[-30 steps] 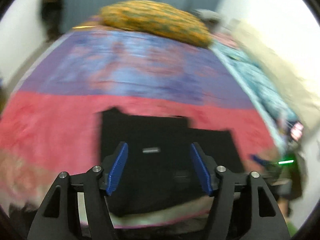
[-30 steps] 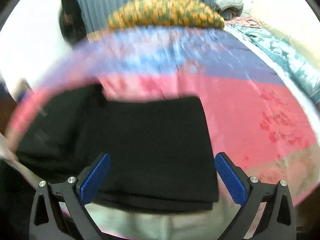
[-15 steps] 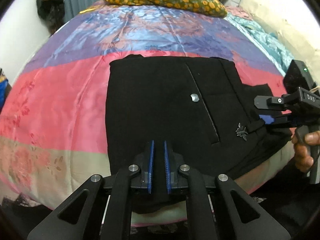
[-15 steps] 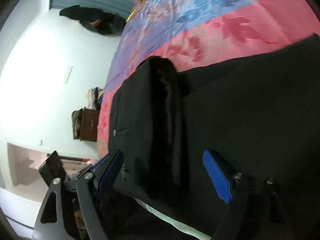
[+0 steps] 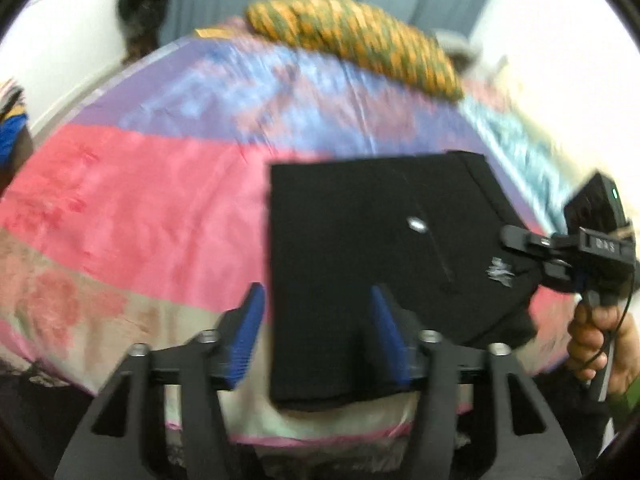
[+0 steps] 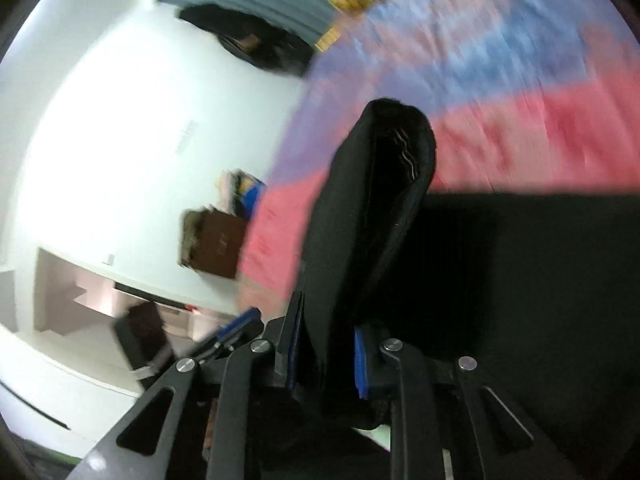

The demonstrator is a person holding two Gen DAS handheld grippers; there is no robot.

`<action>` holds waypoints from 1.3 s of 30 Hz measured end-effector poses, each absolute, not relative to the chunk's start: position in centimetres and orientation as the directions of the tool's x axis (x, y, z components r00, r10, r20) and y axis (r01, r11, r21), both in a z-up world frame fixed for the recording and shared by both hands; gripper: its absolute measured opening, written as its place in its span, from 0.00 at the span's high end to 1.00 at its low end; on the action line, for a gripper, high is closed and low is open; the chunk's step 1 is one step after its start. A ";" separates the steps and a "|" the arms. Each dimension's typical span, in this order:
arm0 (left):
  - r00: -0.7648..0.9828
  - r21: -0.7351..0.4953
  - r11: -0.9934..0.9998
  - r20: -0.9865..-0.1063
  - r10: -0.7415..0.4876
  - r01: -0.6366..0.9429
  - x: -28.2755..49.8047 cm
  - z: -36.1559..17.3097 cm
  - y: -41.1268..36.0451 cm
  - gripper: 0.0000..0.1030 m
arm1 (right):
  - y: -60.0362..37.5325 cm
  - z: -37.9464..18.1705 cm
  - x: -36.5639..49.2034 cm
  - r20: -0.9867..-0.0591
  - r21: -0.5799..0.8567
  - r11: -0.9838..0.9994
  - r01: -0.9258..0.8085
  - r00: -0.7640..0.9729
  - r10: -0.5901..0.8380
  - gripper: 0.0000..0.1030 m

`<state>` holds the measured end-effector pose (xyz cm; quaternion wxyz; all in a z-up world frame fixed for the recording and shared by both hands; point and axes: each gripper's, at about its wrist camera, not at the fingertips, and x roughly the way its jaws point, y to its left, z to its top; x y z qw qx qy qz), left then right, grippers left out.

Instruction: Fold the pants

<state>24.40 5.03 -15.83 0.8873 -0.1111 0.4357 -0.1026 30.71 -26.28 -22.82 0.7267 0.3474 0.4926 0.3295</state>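
Note:
Folded black pants (image 5: pixel 380 240) with a silver button lie on the bed near its front edge. My left gripper (image 5: pixel 318 336) hovers over their near left corner. Its jaws are opening and the pants' left edge lies between the blue pads, which do not press on it. At the pants' right edge a hand holds my right gripper (image 5: pixel 556 256). In the right wrist view my right gripper (image 6: pixel 326 360) is closing, and its pads squeeze a raised fold of the black pants (image 6: pixel 372 200).
The bedspread (image 5: pixel 140 200) has pink, purple and blue stripes. An orange-green patterned pillow (image 5: pixel 352 40) lies at the bed's far end, with teal fabric (image 5: pixel 516 152) along the right side. A brown box (image 6: pixel 212 240) and white shelving stand by the wall.
My left gripper, shut half a second ago, has opened and shifted towards the pants' left edge. My right gripper has narrowed from wide open onto the raised fold of the pants.

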 end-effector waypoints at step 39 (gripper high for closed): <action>0.467 0.116 0.926 -0.882 -0.070 0.360 25.4 -21.7 -11.4 0.26 | -39.2 -26.4 31.0 -0.800 0.466 0.882 0.073 0.461 0.385 0.88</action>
